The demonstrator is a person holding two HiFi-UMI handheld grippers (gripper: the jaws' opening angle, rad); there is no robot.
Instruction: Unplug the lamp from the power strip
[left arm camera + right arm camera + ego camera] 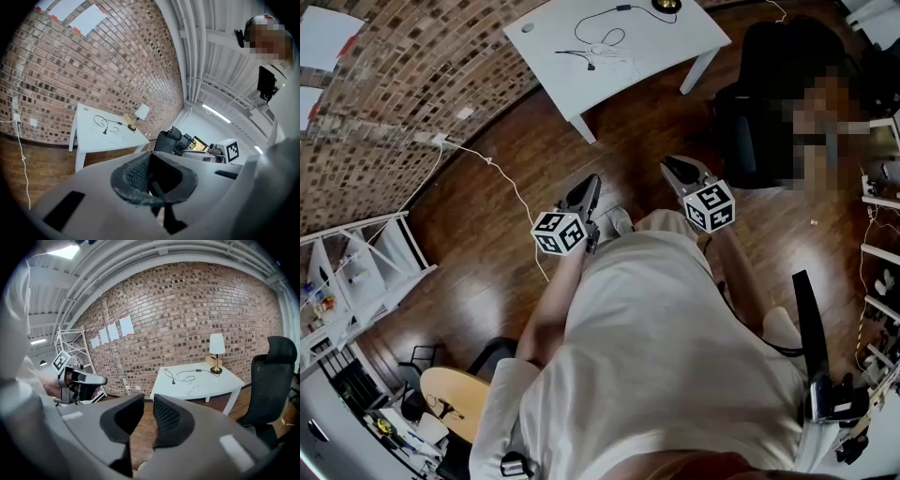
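A small lamp (216,351) with a white shade and brass base stands at the far corner of a white table (220,380) against the brick wall. Its black cord (185,375) loops across the tabletop to a loose plug end. I cannot make out a power strip. The head view shows the table (553,56) and cord (605,37) far ahead. Both grippers hang in the air over the wood floor, well short of the table. My left gripper (592,187) has its tips together, with nothing in it. My right gripper (678,167) stands slightly open and empty.
A black office chair (764,103) stands right of the table, with a person seated behind it. A white cable (502,173) runs from a wall socket (441,141) across the floor. White shelving (356,272) stands at the left, a round wooden stool (455,398) behind me.
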